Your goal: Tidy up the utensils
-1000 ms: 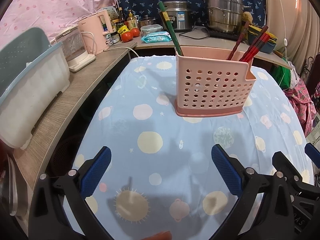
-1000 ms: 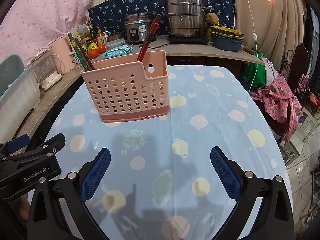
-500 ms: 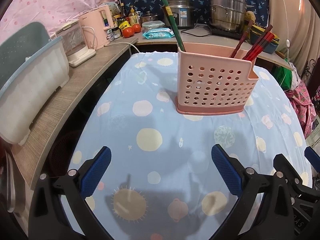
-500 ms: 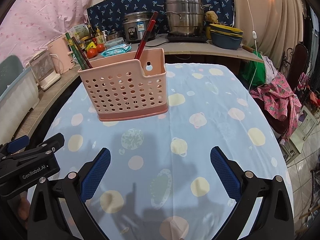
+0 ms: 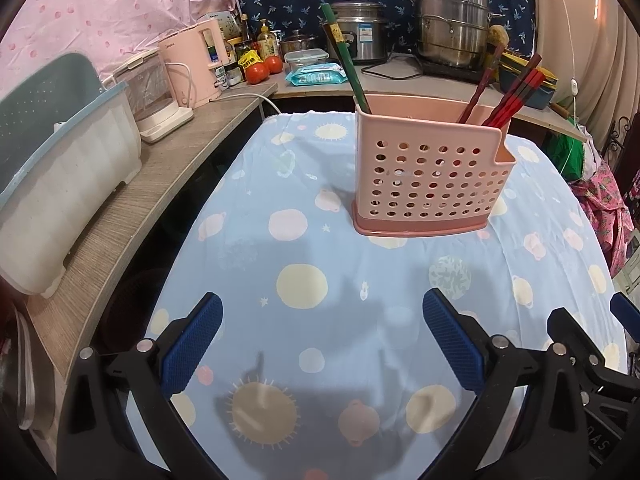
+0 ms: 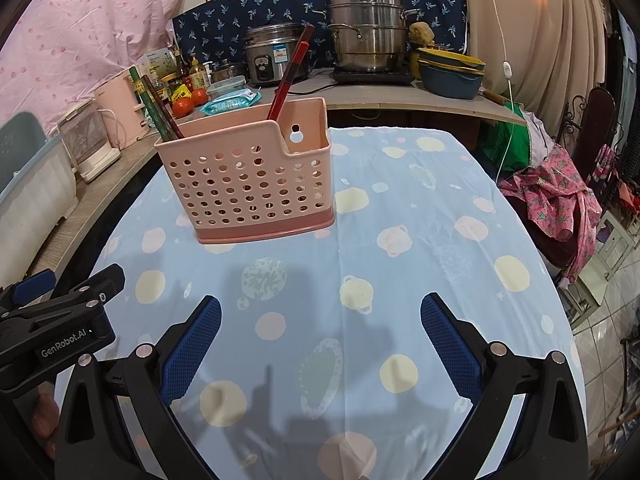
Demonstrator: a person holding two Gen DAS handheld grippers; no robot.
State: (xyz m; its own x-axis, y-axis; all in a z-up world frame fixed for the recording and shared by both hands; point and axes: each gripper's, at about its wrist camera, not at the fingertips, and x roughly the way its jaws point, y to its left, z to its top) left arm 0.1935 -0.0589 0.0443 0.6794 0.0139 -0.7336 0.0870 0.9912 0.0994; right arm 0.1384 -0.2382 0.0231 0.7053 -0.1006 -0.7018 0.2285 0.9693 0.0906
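The pink perforated utensil holder [image 5: 430, 184] stands upright on the planet-print cloth of the surface [image 5: 304, 248]. Green chopsticks [image 5: 344, 60] lean at its left end, red chopsticks [image 5: 516, 94] at its right. Well short of it, the left tongs [image 5: 322, 340] and right tongs [image 6: 320, 342] hover spread wide, holding nothing.

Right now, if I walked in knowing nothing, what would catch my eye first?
Probably the pink holder standing mid-table on the blue tablecloth, with green chopsticks at one end and red chopsticks at the other. In front, the left gripper and right gripper are both open and empty. Steel pots crowd the counter behind.
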